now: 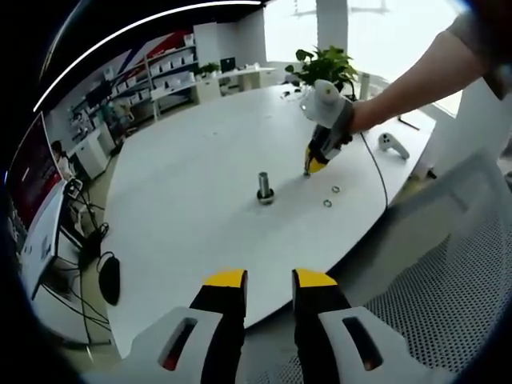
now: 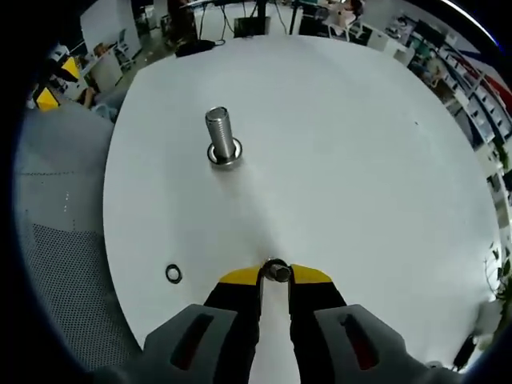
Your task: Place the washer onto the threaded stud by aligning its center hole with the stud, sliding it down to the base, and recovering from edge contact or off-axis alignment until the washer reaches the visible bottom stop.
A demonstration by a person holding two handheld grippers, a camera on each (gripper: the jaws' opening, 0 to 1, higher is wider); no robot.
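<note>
A threaded steel stud (image 2: pixel 219 128) stands upright on the white table (image 2: pixel 344 160), with a metal ring around its base (image 2: pixel 226 158). My right gripper (image 2: pixel 276 274) is shut on a small washer (image 2: pixel 277 270), pinched between its yellow tips, low over the table and short of the stud. In the left gripper view the stud (image 1: pixel 265 186) stands mid-table; the right gripper (image 1: pixel 310 166), held by a hand, points down at the table just right of it. My left gripper (image 1: pixel 270 280) is open with nothing in it, back at the table's near edge.
Two loose washers (image 1: pixel 335 190) (image 1: pixel 327 203) lie right of the stud; one loose washer (image 2: pixel 174 273) lies beside my right jaws. A white controller (image 1: pixel 392 144) and a potted plant (image 1: pixel 324 66) sit at the far side. A mesh chair (image 1: pixel 448 280) stands by the table's edge.
</note>
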